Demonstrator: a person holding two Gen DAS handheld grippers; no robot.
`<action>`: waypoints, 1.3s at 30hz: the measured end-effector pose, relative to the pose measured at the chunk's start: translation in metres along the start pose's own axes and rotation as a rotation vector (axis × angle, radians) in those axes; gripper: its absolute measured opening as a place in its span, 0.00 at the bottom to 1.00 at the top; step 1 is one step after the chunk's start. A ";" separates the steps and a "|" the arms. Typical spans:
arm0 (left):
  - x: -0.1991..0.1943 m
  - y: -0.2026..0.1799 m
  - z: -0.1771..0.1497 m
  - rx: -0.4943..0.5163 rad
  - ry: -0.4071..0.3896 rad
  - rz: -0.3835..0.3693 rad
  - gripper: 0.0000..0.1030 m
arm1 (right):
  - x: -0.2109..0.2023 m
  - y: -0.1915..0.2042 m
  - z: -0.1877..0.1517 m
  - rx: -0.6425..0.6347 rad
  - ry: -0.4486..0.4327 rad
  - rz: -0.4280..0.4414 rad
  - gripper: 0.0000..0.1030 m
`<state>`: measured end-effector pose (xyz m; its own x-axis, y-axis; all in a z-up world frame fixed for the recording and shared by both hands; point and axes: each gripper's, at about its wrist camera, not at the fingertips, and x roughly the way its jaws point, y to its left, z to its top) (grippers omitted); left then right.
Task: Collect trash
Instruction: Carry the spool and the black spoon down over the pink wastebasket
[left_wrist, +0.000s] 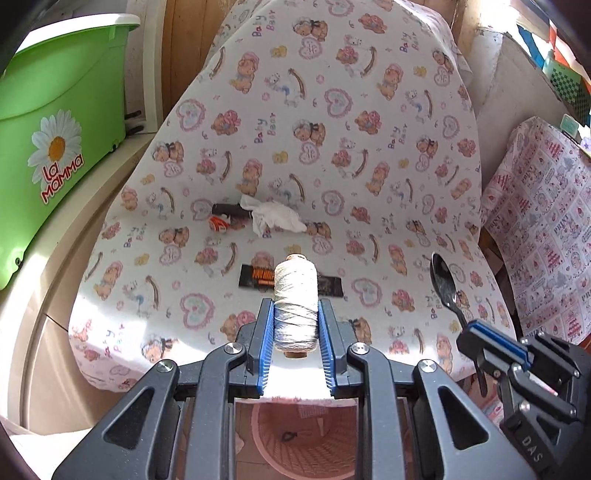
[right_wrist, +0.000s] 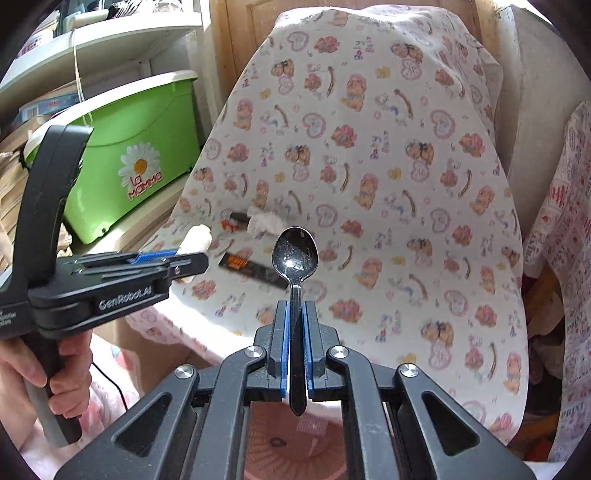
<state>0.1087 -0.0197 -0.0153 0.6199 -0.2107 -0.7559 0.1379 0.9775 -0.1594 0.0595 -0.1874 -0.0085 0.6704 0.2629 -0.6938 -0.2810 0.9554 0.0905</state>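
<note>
My left gripper (left_wrist: 295, 303) is shut on a spool of pale thread (left_wrist: 295, 295), held upright between the blue pads. My right gripper (right_wrist: 295, 305) is shut on the handle of a dark spoon (right_wrist: 294, 254), bowl pointing up and away. Both hover over the near edge of a table under a bear-print cloth (left_wrist: 369, 147). On the cloth lie a crumpled white tissue (left_wrist: 275, 218), a small orange and black wrapper (left_wrist: 221, 219) and a flat black wrapper (left_wrist: 255, 277). Under the grippers stands a pink woven basket (left_wrist: 306, 439). The right wrist view shows the left gripper (right_wrist: 183, 254) and a hand on its grip.
A green lidded box (left_wrist: 55, 122) with a daisy label stands on a ledge left of the table. Shelves (right_wrist: 110, 40) rise behind it. Another piece under a pink patterned cloth (left_wrist: 546, 229) stands close on the right. A wooden panel backs the table.
</note>
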 end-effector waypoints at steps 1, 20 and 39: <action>0.002 -0.001 -0.004 -0.002 0.010 -0.005 0.21 | -0.002 0.002 -0.004 -0.003 0.004 0.000 0.07; 0.002 -0.001 -0.069 0.075 0.051 -0.008 0.21 | -0.017 -0.008 -0.042 0.063 0.064 -0.013 0.07; 0.076 0.017 -0.105 -0.087 0.433 -0.041 0.21 | 0.054 0.011 -0.086 0.001 0.399 0.065 0.07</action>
<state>0.0770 -0.0182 -0.1428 0.2317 -0.2454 -0.9413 0.0780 0.9692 -0.2335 0.0337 -0.1738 -0.1065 0.3324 0.2502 -0.9094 -0.3131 0.9388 0.1439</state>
